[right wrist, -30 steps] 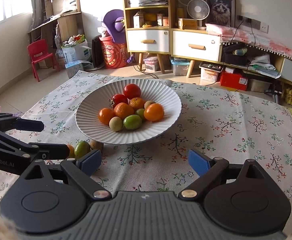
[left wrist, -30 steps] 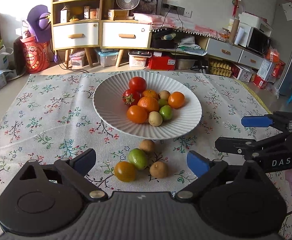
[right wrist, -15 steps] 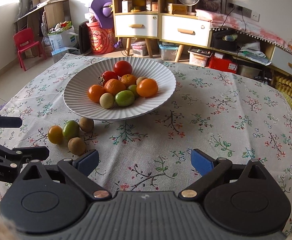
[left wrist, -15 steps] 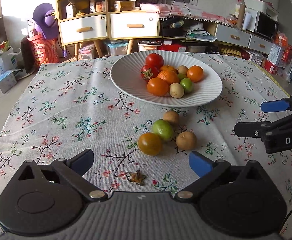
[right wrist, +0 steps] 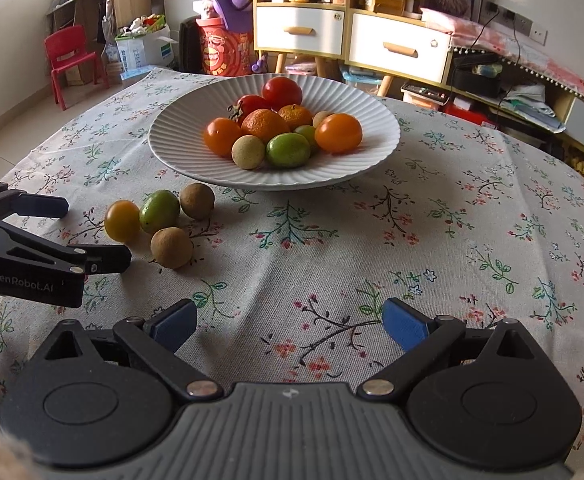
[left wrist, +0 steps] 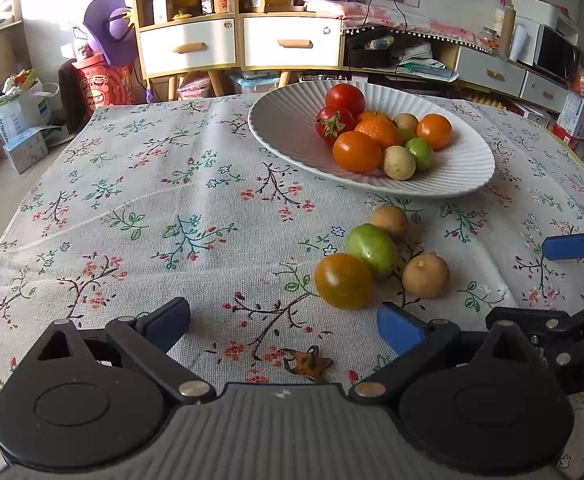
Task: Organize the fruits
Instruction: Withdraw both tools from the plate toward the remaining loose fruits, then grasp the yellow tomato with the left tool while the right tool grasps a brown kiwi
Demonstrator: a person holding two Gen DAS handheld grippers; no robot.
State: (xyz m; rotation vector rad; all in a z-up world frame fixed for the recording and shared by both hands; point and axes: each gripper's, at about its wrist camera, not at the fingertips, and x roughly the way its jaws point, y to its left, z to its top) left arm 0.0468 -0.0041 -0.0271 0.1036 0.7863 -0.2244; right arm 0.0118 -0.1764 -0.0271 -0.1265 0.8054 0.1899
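In the left wrist view, the wide-open, empty left gripper [left wrist: 281,322] hovers before four loose fruits [left wrist: 372,249] beside the plate [left wrist: 287,136] on the counter [left wrist: 131,208]; the right gripper [left wrist: 572,280] is cut off. In the right wrist view, its jaws, just widened, hold nothing.

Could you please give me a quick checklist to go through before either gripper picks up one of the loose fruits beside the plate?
1. Left gripper open and empty: ok.
2. Right gripper open and empty: ok.
3. Four loose fruits on the tablecloth, yellow tomato nearest the left gripper: ok.
4. Yellow tomato free of neighbours: not ok, green fruit touches it.
5. Free room on the plate: ok.
6. Grippers apart from each other: cannot tell.
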